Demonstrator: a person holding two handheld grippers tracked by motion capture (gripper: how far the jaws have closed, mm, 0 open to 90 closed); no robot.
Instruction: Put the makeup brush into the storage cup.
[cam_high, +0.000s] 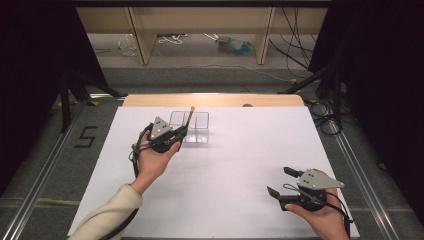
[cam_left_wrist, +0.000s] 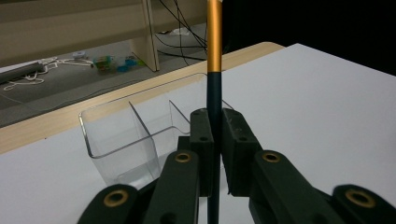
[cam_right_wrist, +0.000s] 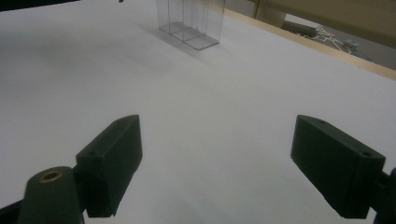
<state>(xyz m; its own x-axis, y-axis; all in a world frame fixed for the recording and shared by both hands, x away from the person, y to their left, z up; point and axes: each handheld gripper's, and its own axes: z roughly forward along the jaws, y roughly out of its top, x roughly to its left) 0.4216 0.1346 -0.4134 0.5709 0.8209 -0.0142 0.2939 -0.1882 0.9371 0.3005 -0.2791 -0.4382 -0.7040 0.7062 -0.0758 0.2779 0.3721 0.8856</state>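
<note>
Orange-and-black, a pen (cam_left_wrist: 214, 56) stood upright, clamped between the closed jaws of the left hand-held gripper (cam_high: 176, 136) just beside a clear plastic divided box (cam_high: 196, 127) at the far side of the white table (cam_high: 225, 170). The right hand-held gripper (cam_high: 281, 181) hovered well apart near the table's near right edge, jaws spread wide, holding nothing.

Counter (cam_high: 225, 170): plain white top, light wood strip along far edge. Organizer (cam_left_wrist: 126, 140): clear, colourless. Pen (cam_left_wrist: 214, 60): orange-gold upper part, dark lower part. Left gripper (cam_left_wrist: 214, 135): black, brass-coloured pivots. Right gripper (cam_right_wrist: 231, 154): black; grey top plate in high view. Sleeve (cam_high: 107, 215): cream. Floor (cam_high: 45, 145): grey, black "5" marked.
</note>
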